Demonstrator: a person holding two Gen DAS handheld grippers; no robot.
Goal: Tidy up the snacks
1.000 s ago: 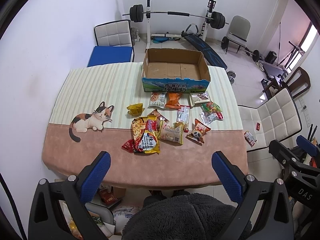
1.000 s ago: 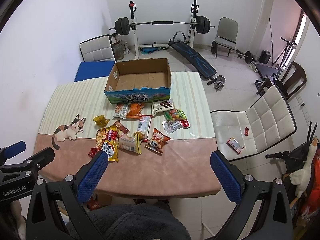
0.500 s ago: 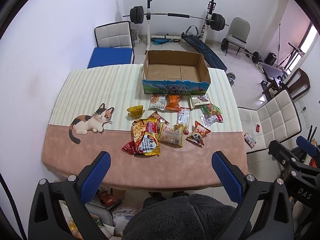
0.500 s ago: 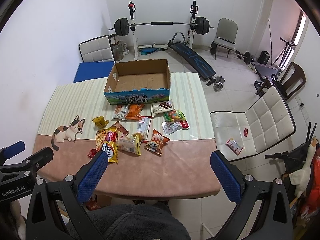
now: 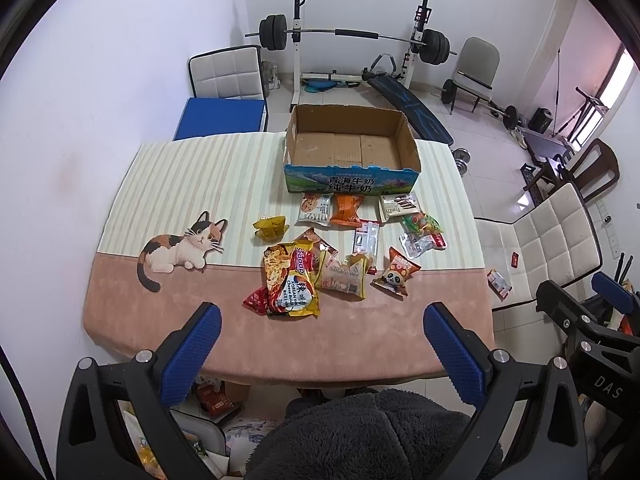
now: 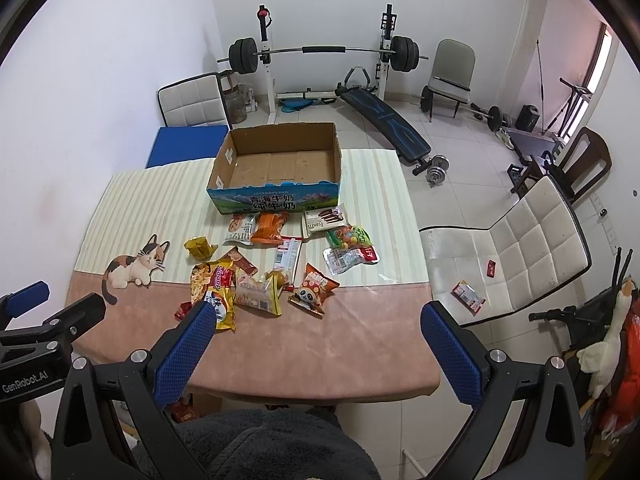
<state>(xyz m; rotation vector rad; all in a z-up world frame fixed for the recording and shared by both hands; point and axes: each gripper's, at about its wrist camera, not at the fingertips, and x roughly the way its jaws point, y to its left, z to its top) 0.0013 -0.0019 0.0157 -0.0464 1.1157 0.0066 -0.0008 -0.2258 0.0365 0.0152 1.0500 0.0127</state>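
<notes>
An empty open cardboard box [image 5: 350, 148] [image 6: 280, 164] stands at the far side of the table. Several snack packets lie in front of it: a large yellow noodle bag [image 5: 290, 280] [image 6: 212, 292], a panda packet [image 5: 396, 274] [image 6: 314, 288], an orange packet [image 5: 348, 210] and a small yellow packet [image 5: 272, 228]. My left gripper [image 5: 320, 350] is open and empty, held high over the table's near edge. My right gripper [image 6: 316, 350] is open and empty, also above the near edge.
The table [image 5: 360, 344] has a striped and pink cloth with a cat picture [image 5: 180, 246]. White chairs stand at the right [image 6: 520, 248] and far left [image 5: 226, 74]. A barbell rack [image 5: 352, 36] and bench stand behind.
Both grippers have drifted slightly; the table and snacks sit a little lower in both views. Nothing on the table has moved.
</notes>
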